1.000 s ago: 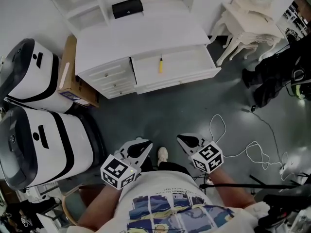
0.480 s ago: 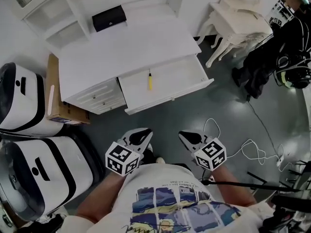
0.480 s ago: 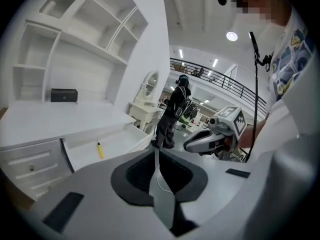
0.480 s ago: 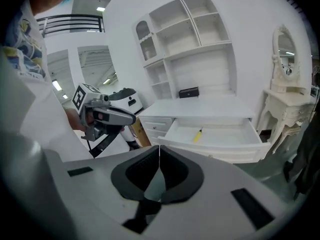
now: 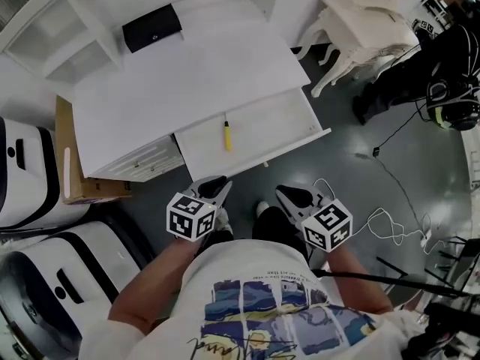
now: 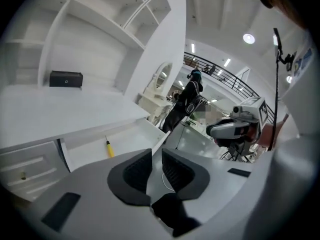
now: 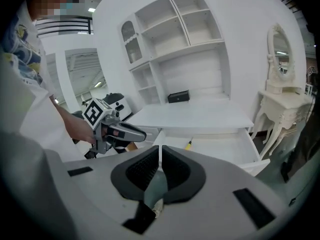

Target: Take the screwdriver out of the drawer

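I count one screwdriver [image 5: 226, 136] and one open drawer [image 5: 277, 118] around it. I hold two grippers, the left gripper [image 5: 217, 184] and the right gripper [image 5: 283, 193], and each carries one marker cube, so two in all: the left cube [image 5: 191, 216] and the right cube [image 5: 328, 226]. There is one bench [image 5: 187, 73] with one black box [image 5: 151, 27] on it. Beside it are one cardboard box [image 5: 61, 122] and two big white-and-black cases, the upper case [image 5: 26, 193] and the lower case [image 5: 67, 276]. There is one dressing table [image 5: 367, 21] with one oval mirror [image 7: 279, 51], and one white cable [image 5: 390, 223] on the floor.
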`<state>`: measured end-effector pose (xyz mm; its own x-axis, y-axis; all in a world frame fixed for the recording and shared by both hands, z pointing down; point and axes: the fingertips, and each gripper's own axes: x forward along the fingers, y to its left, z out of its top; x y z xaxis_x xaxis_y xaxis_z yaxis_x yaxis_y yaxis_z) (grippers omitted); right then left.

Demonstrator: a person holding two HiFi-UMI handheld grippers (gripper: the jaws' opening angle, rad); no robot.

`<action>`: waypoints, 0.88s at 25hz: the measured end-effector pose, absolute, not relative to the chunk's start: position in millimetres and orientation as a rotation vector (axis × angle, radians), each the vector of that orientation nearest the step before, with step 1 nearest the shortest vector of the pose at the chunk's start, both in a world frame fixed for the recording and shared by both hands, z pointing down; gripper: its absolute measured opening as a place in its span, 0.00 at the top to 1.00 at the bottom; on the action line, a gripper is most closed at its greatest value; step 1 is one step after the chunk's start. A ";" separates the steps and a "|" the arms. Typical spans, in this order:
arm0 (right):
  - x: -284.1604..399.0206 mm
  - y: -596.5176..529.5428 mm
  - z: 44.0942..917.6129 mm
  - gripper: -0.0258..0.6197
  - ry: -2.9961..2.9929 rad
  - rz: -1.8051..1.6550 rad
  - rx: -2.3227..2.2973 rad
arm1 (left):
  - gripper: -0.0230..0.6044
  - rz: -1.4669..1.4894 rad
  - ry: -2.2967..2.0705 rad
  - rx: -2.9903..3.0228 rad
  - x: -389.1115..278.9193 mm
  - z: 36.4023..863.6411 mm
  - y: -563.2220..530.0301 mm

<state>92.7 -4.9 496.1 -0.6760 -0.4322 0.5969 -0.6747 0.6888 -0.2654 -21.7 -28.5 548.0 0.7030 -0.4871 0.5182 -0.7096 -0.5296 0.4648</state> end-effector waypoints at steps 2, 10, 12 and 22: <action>96.6 -24.0 500.0 0.92 -2.403 0.645 0.828 | 0.85 0.441 -0.940 2.195 -22.2 562.7 -46.0; 101.9 -104.1 506.4 0.86 -2.447 0.597 0.576 | 0.81 0.475 -1.147 1.926 -25.1 624.9 -126.1; 109.0 -120.8 510.2 0.86 -2.449 0.595 0.516 | 0.81 0.513 -1.179 1.865 -23.3 645.1 -142.3; 166.1 -169.8 533.2 0.86 -2.387 0.629 0.366 | 0.79 0.702 -1.292 1.627 -31.1 734.6 -189.2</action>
<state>166.1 -169.8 533.2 -0.7595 -0.1004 0.6427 -0.4040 0.8472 -0.3451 -31.1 -189.2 734.6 0.2882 -0.4320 0.8546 -0.9520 -0.0334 0.3042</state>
